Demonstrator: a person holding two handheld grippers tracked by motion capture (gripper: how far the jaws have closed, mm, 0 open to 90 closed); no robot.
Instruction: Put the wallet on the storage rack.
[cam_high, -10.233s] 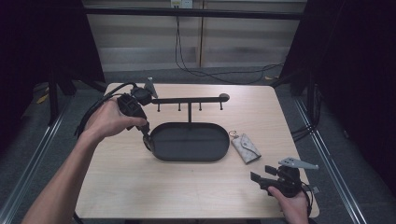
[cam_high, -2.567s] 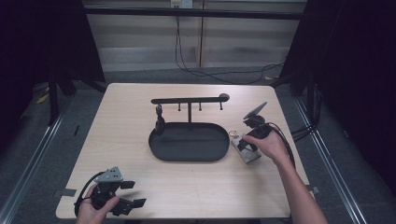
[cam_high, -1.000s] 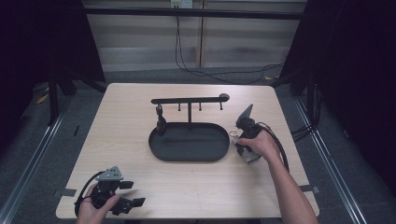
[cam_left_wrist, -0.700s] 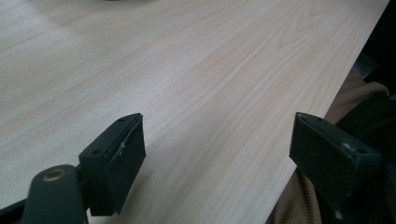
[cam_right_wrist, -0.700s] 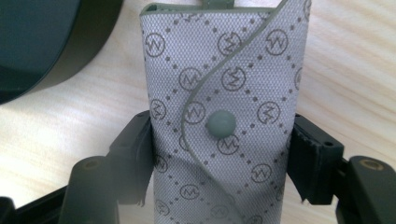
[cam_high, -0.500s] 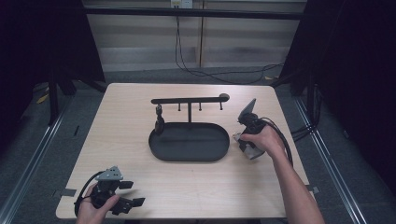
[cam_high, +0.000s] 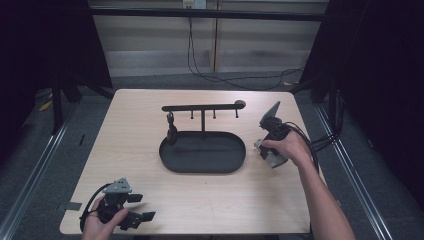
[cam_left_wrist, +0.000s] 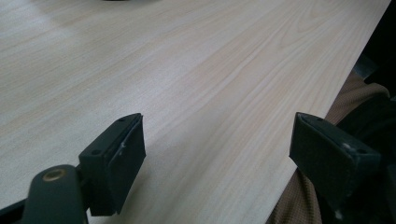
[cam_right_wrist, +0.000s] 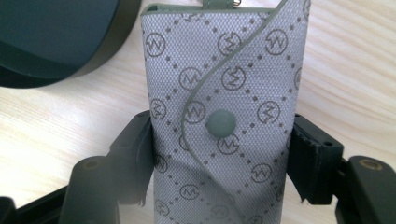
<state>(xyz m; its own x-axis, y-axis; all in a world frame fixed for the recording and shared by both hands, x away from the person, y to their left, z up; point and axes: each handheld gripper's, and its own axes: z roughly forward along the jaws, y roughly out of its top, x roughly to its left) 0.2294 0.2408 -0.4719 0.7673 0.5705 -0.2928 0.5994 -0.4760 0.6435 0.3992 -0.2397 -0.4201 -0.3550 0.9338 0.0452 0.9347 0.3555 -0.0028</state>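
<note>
A grey patterned key pouch (cam_right_wrist: 219, 121) with a snap button lies on the table just right of the black oval tray (cam_high: 210, 150). My right gripper (cam_right_wrist: 222, 140) points down at the pouch, one jaw pressed on each long side. From above, the pouch (cam_high: 274, 160) peeks out under the right hand and my right gripper (cam_high: 265, 147). My left gripper (cam_high: 137, 207) rests at the table's near left corner. In the left gripper view it (cam_left_wrist: 217, 154) stands open over bare wood.
A black rack (cam_high: 202, 106) with several hooks rises from the tray's back. A small dark item (cam_high: 171, 131) hangs from its left hook. Cables trail off the table's right edge. A brown sleeve (cam_left_wrist: 303, 205) lies by the left gripper's jaw.
The left hand left the rack and settled at the near left corner. The right gripper came to the pouch, lowered onto it and closed on its sides.
</note>
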